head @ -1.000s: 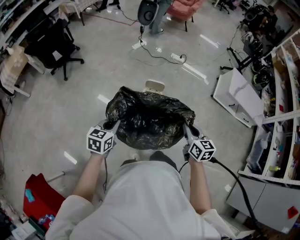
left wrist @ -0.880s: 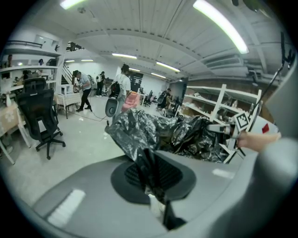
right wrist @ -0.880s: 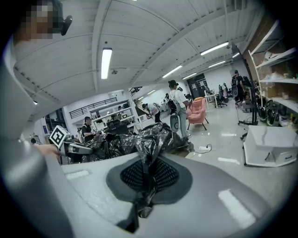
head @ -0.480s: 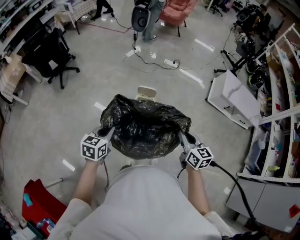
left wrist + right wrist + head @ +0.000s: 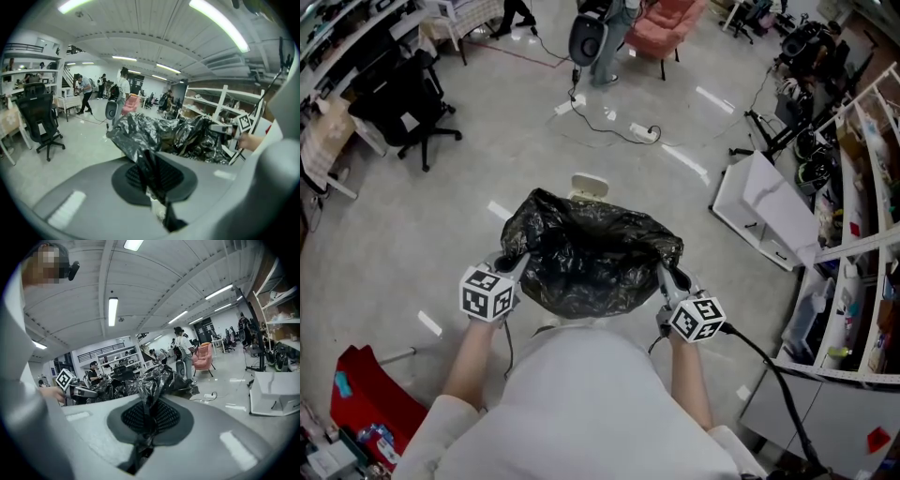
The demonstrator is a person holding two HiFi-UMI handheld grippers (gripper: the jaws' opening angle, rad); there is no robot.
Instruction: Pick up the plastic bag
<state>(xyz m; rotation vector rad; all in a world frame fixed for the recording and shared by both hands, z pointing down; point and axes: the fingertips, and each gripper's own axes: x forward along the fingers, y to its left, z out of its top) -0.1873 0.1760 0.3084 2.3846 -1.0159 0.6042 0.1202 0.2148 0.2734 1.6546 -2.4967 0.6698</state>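
Bag (image 5: 592, 253): one, black plastic, up off the floor (image 5: 441, 234), hanging between the two grippers.
Left gripper (image 5: 514, 261): jaws closed tight on the bag's left edge.
Right gripper (image 5: 664, 272): jaws closed tight on the bag's right edge.
Cubes (image 5: 487, 292): two, one on each gripper, with black and white squares.
Chairs: one black chair (image 5: 398, 98), one pink chair (image 5: 670, 21), far behind the bag.

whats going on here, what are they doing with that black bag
A person holds a gripper in each hand. The left gripper and the right gripper are each shut on an opposite edge of the black plastic bag, which hangs spread between them in front of the person's body.
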